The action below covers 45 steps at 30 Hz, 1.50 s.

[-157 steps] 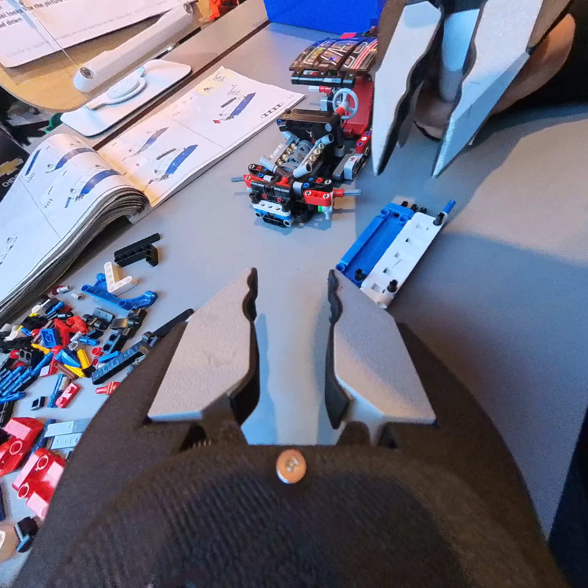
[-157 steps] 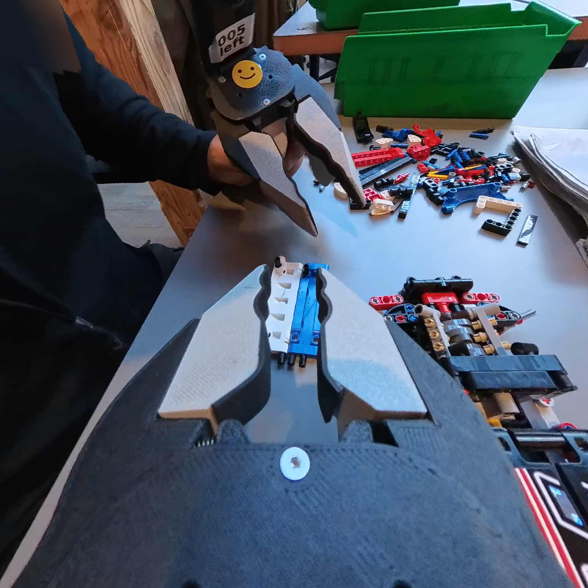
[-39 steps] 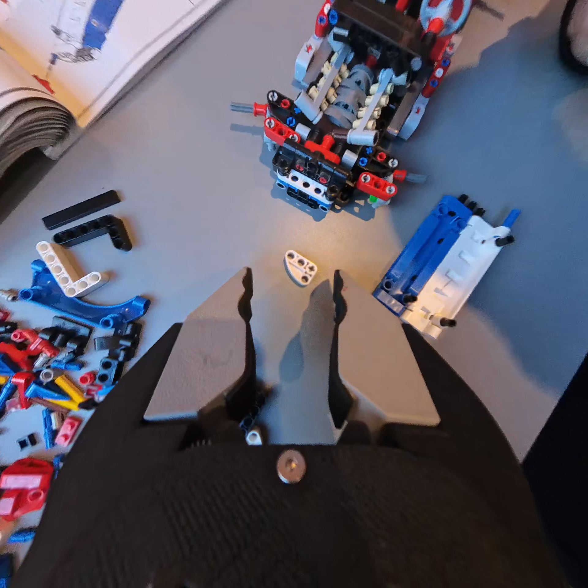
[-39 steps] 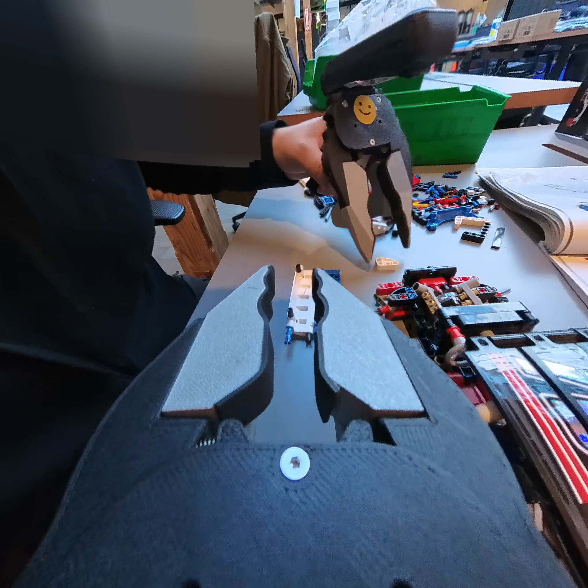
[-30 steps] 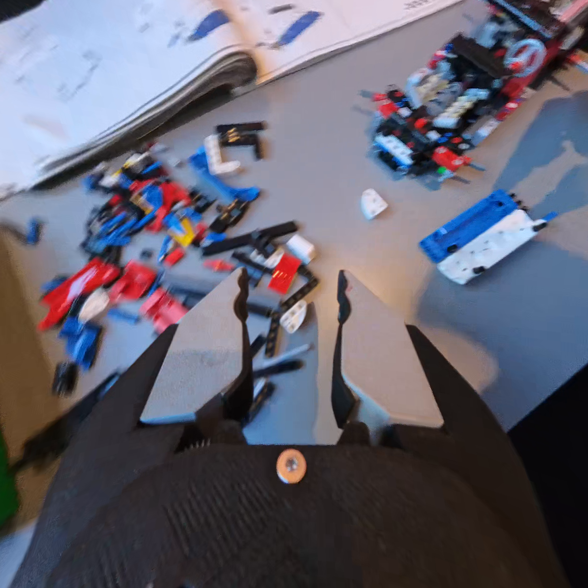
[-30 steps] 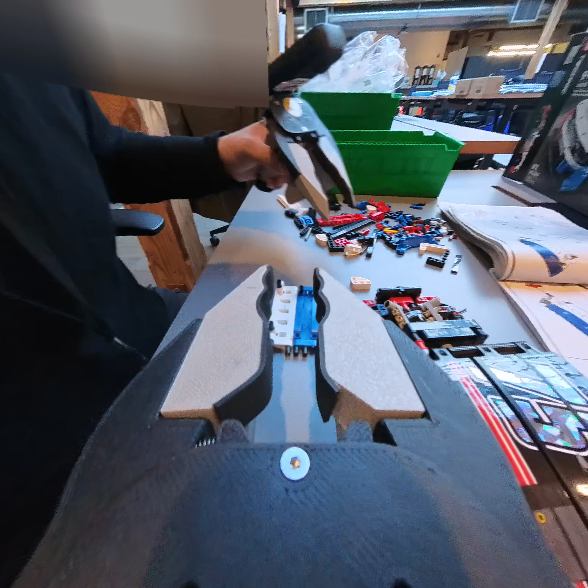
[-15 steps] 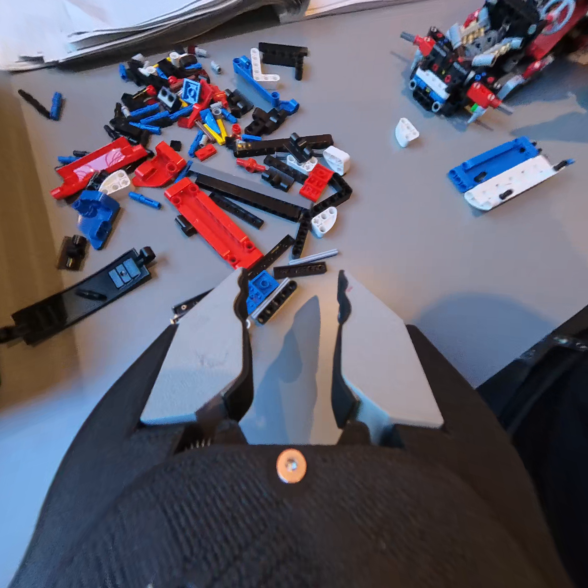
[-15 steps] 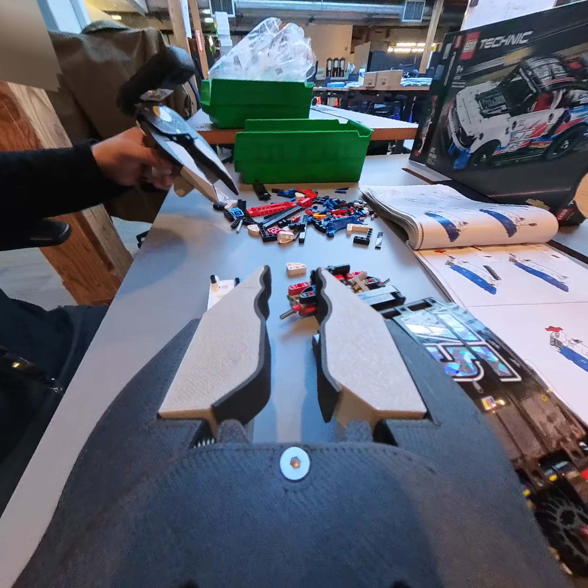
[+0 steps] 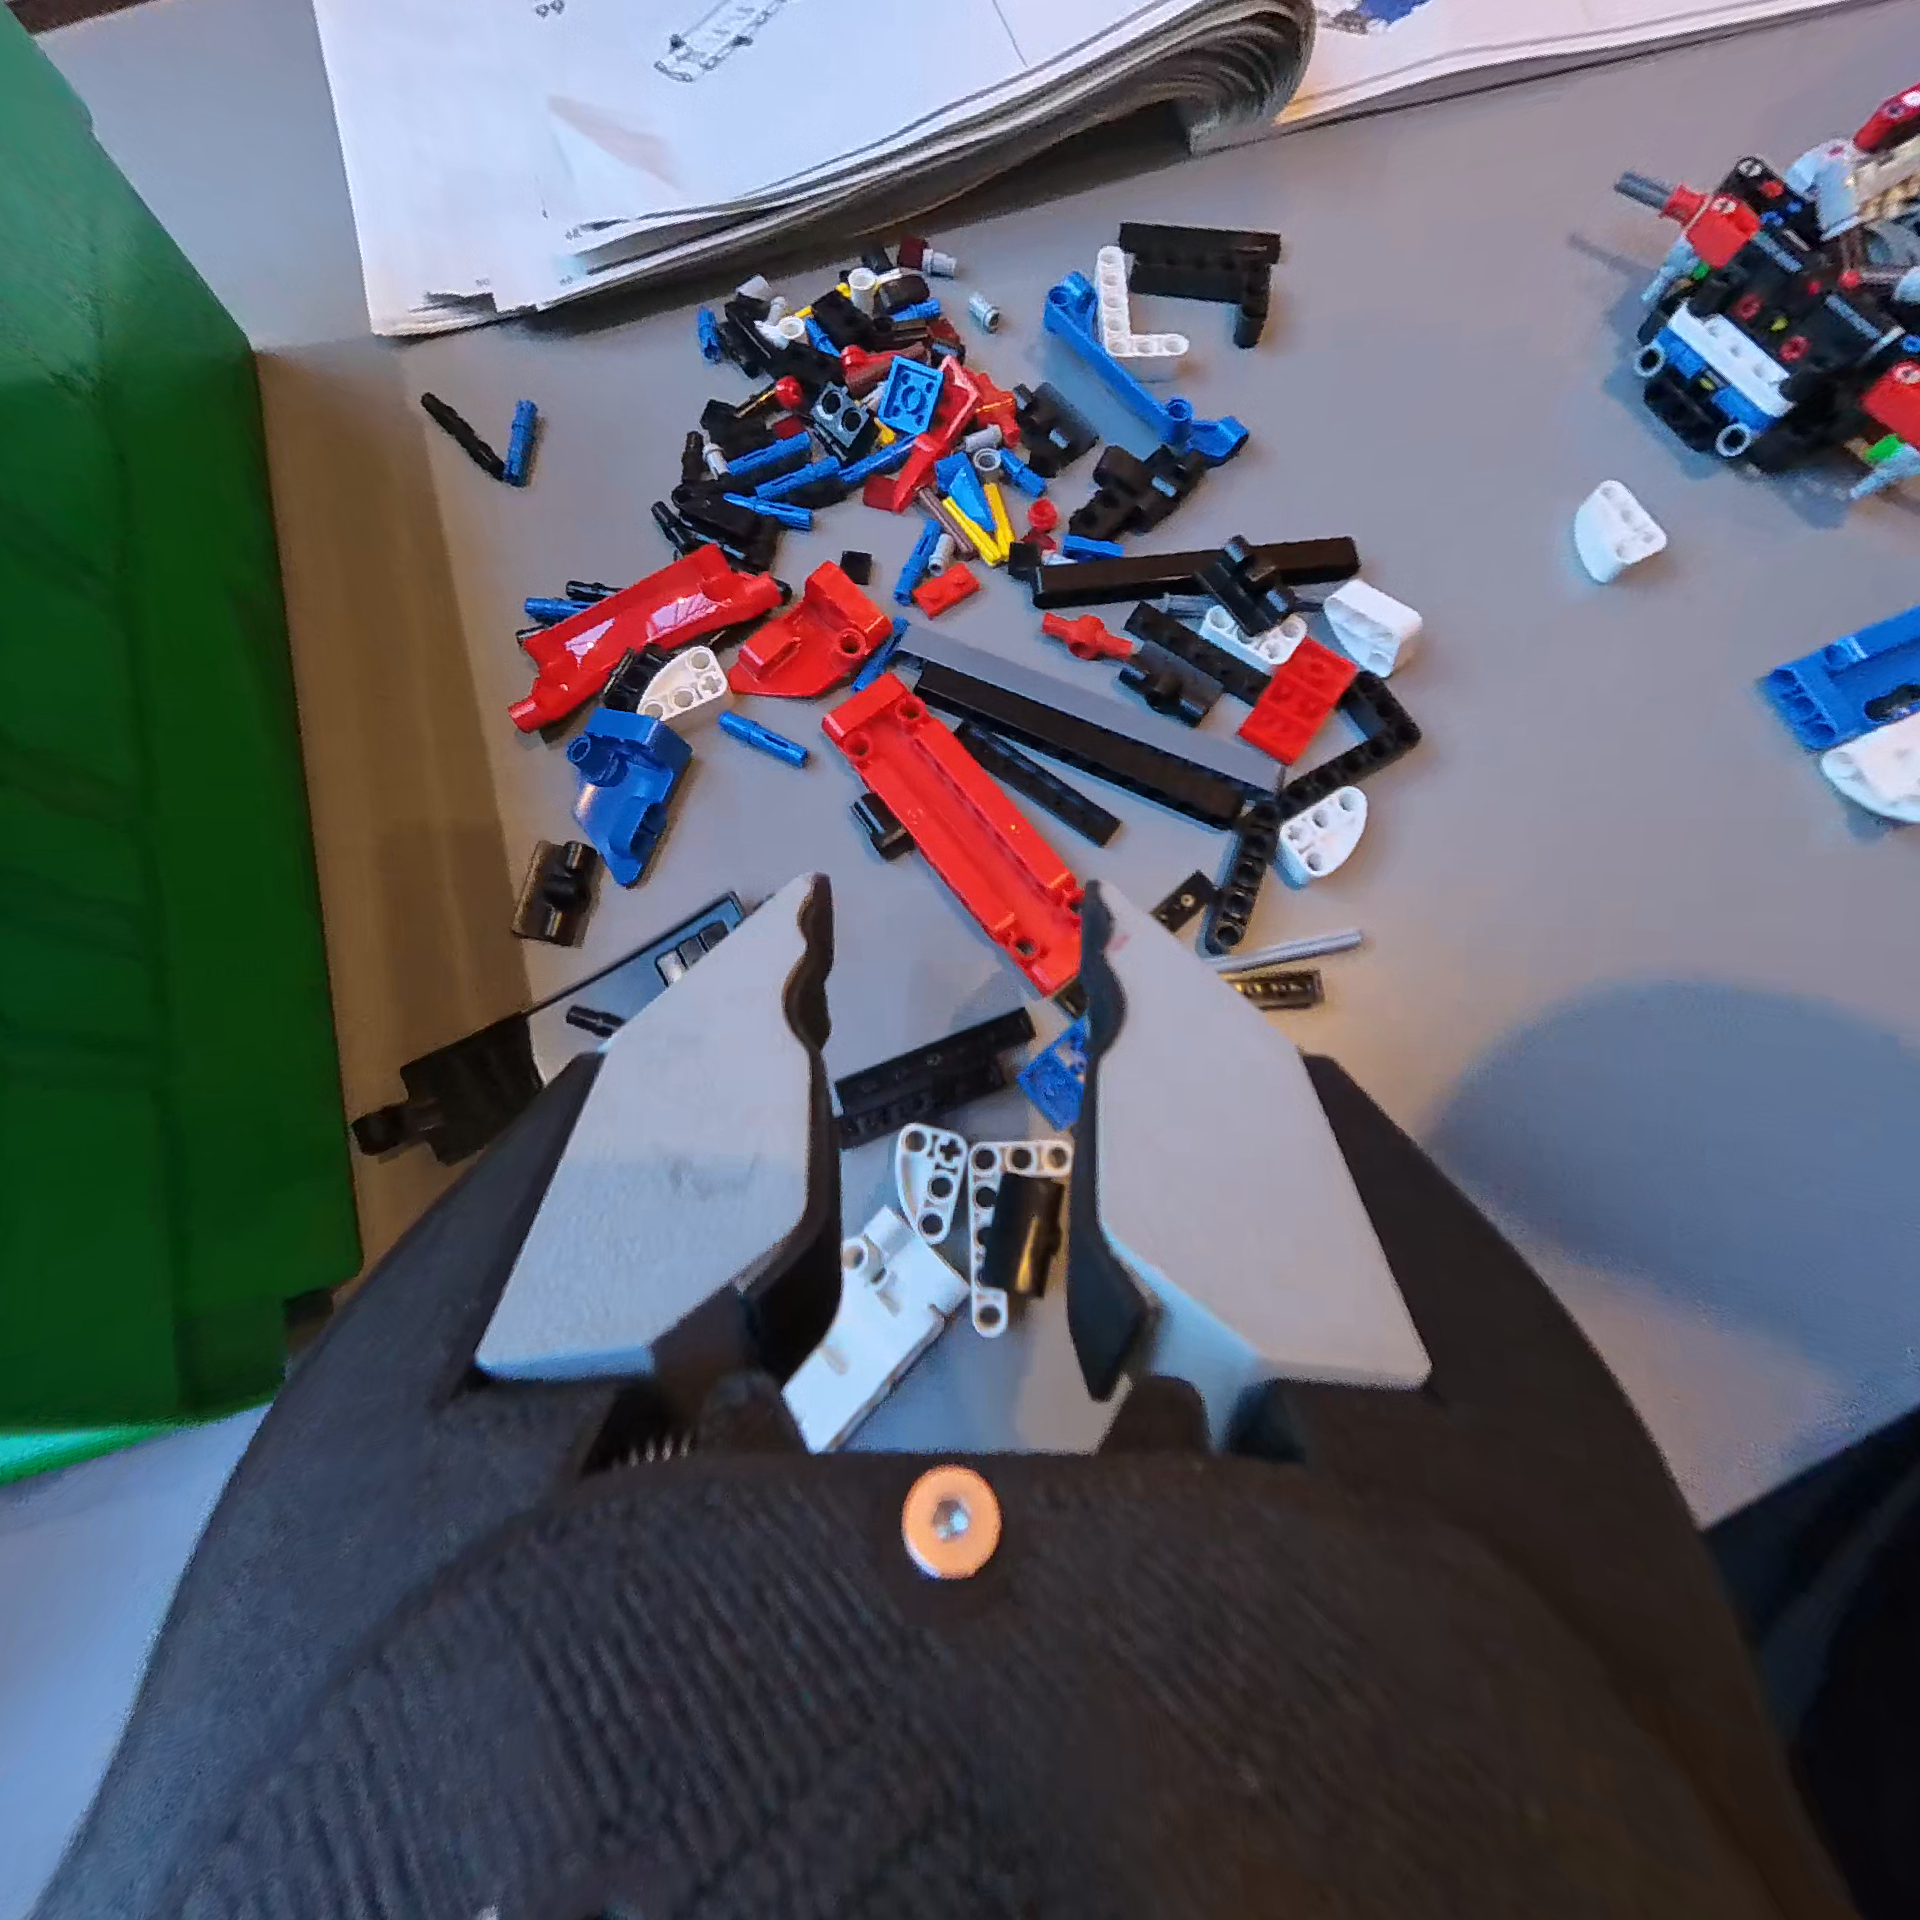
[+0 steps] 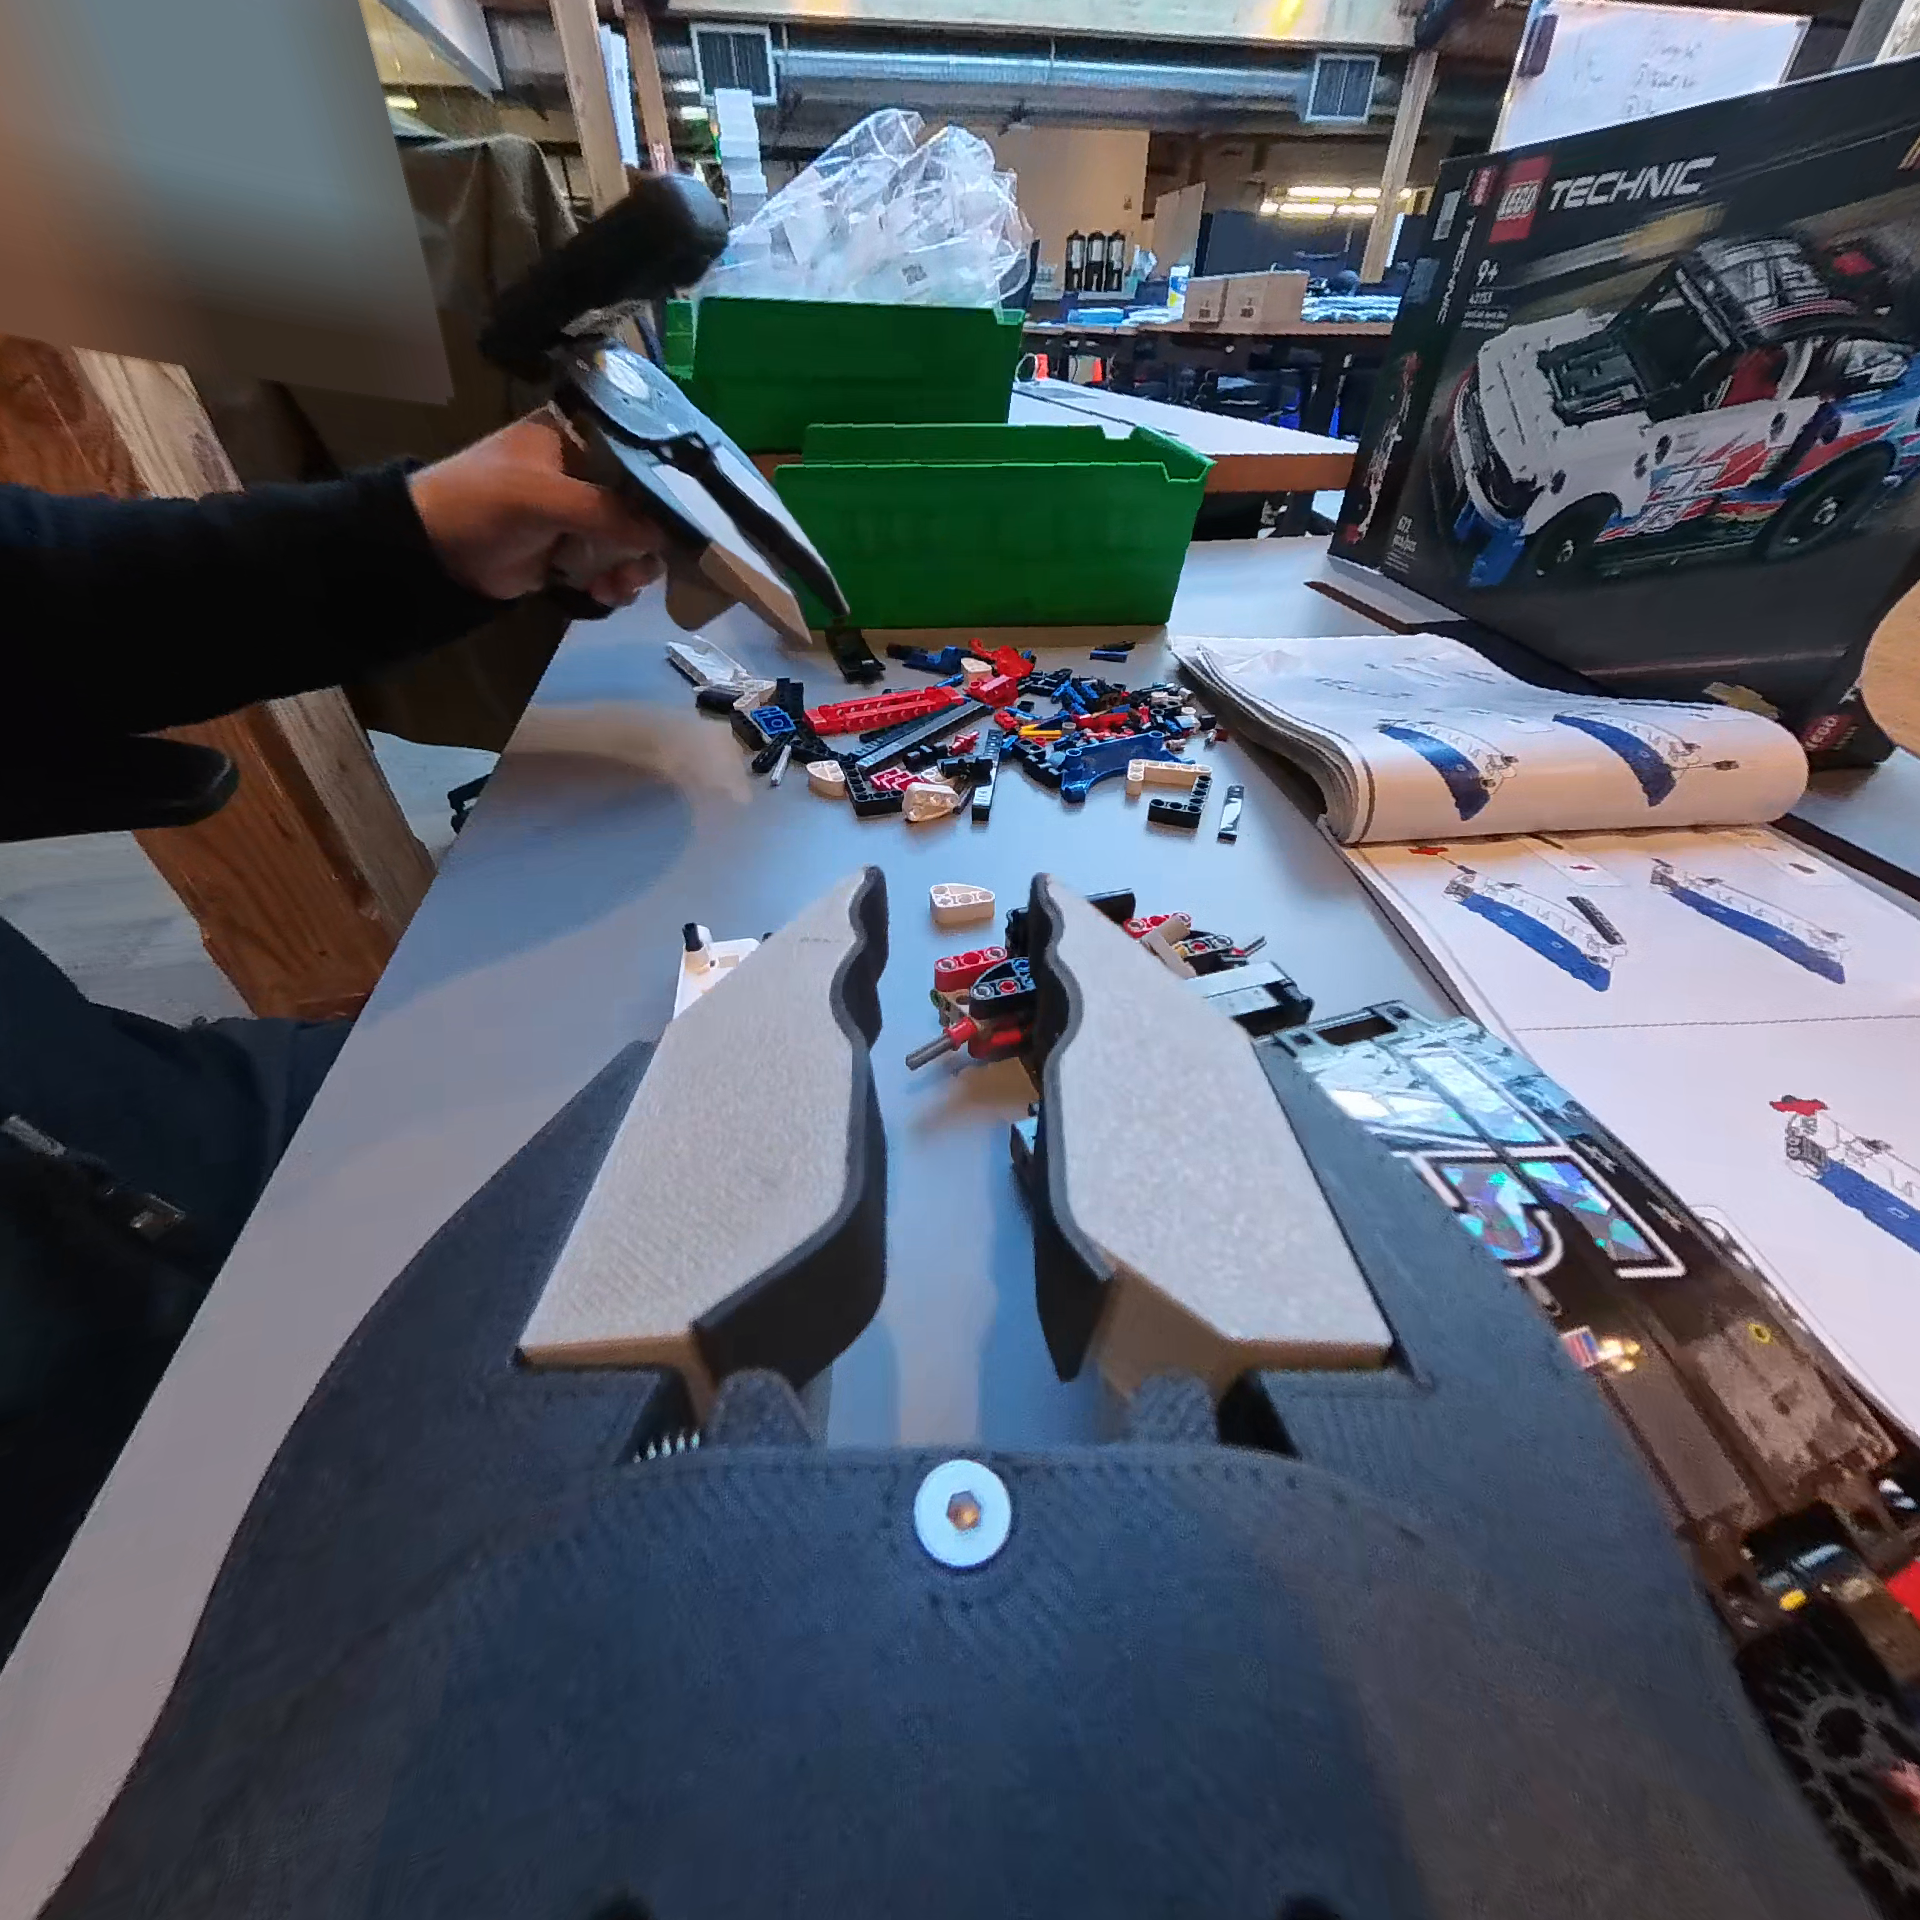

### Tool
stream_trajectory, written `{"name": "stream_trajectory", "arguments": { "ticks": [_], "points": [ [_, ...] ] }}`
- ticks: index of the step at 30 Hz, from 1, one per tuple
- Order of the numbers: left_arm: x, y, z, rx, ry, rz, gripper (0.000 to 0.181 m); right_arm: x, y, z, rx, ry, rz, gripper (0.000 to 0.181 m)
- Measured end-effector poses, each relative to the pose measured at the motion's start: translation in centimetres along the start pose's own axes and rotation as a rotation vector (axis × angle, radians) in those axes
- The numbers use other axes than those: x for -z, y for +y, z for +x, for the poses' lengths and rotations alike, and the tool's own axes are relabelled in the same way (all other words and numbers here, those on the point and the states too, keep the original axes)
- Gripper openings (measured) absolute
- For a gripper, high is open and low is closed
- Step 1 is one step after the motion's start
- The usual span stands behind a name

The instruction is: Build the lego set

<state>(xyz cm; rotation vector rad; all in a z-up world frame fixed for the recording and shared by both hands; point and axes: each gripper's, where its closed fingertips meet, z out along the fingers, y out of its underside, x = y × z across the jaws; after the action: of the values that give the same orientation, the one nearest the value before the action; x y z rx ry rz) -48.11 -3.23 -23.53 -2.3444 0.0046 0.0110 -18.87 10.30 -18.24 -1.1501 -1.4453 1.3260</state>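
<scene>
My left gripper (image 9: pixel 951 904) is open and empty, hovering over the near edge of a pile of loose bricks (image 9: pixel 966 582). A long red panel (image 9: pixel 956 821) lies just beyond its tips; small white pieces (image 9: pixel 956 1195) lie on the table between the fingers. In the right wrist view it (image 10: pixel 821 623) hangs over the pile (image 10: pixel 977 727). My right gripper (image 10: pixel 956 894) is open and empty, above the table near the partly built car (image 10: pixel 1122 966). The car's front (image 9: pixel 1787 343) and the blue and white panel assembly (image 9: pixel 1860 717) show at the right of the left wrist view. A small white curved piece (image 10: pixel 961 902) lies ahead.
Green bins (image 10: pixel 987 520) stand at the table's far end, one (image 9: pixel 125 727) close on the left. An open instruction booklet (image 10: pixel 1507 738) and the set's box (image 10: pixel 1662 416) are at the right. A person's sleeve (image 10: pixel 208 592) reaches in from the left. My hands' fingertips stand some 35 cm from each other.
My left gripper swung left from the car and the small white piece over to the brick pile, staying open. My right gripper turned right, away from the blue and white assembly toward the car.
</scene>
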Motion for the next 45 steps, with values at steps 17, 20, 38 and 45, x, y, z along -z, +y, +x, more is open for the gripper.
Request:
{"name": "stream_trajectory", "arguments": {
  "ticks": [17, 20, 38, 45],
  "points": [
    [-13.2, -10.9, -2.2, -0.514, 0.089, -0.328, 0.010, 0.3, -0.7, 0.1, -0.055, -0.024, 0.039, 0.023],
    [-14.7, -11.1, -2.0, -0.515, 0.172, -0.389, 0.013, 0.4, -0.8, 0.0, -0.059, -0.030, 0.045, 0.023],
    [-16.2, -10.2, -2.5, -0.532, 0.202, -0.492, 0.017, 0.2, -1.3, 0.2, -0.047, -0.045, 0.051, 0.021],
    [-16.9, -10.3, -1.4, -0.550, 0.221, -0.479, 0.015, 0.5, -1.3, 0.6, -0.062, -0.031, 0.059, 0.020]
  ]
}}
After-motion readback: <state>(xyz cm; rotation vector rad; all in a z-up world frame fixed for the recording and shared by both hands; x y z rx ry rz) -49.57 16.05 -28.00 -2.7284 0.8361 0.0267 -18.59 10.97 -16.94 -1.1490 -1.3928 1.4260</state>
